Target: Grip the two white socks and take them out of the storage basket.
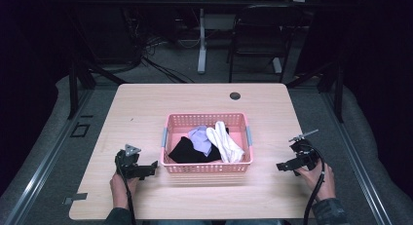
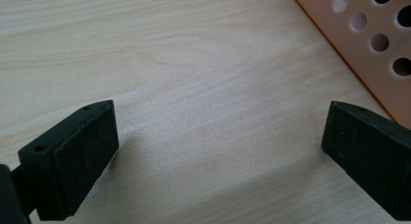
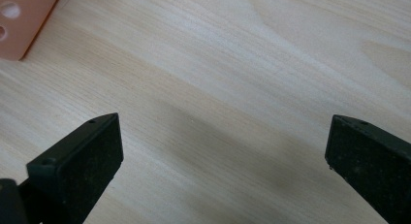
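1. Jaws of the left gripper (image 2: 218, 151) stand spread wide with nothing between them; only bare wood-grain worktop (image 2: 184, 64) lies in the gap.
2. Jaws of the right gripper (image 3: 223, 161) are likewise spread wide, with bare worktop between them.
3. High view: left gripper (image 1: 146, 169) rests low on the worktop (image 1: 146, 108), just beside the near left corner of the pink basket (image 1: 207, 167), apart from it. A hand (image 1: 122, 186) holds it from below.
4. High view: right gripper (image 1: 287, 165) sits near the basket's right side, apart from it, held by the other hand (image 1: 324, 181).
5. Pink perforated basket stands at the middle of the worktop, grey handles on its short sides.
6. Basket contents: black garment (image 1: 187, 151) at left, pale lilac cloth (image 1: 200, 137) in the middle, white socks (image 1: 224, 142) at right, overlapping.
7. Left gripper view: basket wall (image 2: 368, 44) with round holes at upper right.
8. Right gripper view: basket corner (image 3: 24, 20) at upper left.
9. Dark round grommet (image 1: 235, 96) in the worktop beyond the basket.
10. Black chair (image 1: 260, 35) on the floor beyond the worktop.
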{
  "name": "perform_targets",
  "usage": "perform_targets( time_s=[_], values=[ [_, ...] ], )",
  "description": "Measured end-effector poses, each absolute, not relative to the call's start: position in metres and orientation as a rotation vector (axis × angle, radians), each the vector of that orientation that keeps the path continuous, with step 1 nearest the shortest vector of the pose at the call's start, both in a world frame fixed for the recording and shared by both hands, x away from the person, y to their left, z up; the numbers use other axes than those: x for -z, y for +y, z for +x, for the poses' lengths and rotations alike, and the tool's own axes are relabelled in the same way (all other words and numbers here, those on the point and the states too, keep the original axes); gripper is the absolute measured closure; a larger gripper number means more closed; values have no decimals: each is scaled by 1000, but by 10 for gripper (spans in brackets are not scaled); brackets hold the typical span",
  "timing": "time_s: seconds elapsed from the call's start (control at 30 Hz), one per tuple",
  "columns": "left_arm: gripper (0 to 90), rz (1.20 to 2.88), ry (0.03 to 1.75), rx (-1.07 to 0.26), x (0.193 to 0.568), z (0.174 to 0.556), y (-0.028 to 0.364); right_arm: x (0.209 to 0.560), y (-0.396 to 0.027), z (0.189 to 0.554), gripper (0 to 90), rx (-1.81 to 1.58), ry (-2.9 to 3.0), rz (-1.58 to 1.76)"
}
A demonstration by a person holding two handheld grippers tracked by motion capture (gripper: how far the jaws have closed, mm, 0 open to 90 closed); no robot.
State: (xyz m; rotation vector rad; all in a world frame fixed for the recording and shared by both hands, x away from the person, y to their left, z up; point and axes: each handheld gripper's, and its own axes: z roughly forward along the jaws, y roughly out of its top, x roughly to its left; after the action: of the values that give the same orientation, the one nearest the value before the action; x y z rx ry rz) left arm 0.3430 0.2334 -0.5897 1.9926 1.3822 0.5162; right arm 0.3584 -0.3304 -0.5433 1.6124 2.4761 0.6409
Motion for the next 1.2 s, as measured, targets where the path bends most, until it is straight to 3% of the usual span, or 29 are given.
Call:
perform_targets(
  time_s=[0.5,1.2],
  values=[
    [0,1987,1373,-520,590,342,234,537,-327,360,0,-625,2533,1615],
    [0,1983,1370,-513,589,341,234,472,-306,382,0,-562,2649,1517]
  ],
)
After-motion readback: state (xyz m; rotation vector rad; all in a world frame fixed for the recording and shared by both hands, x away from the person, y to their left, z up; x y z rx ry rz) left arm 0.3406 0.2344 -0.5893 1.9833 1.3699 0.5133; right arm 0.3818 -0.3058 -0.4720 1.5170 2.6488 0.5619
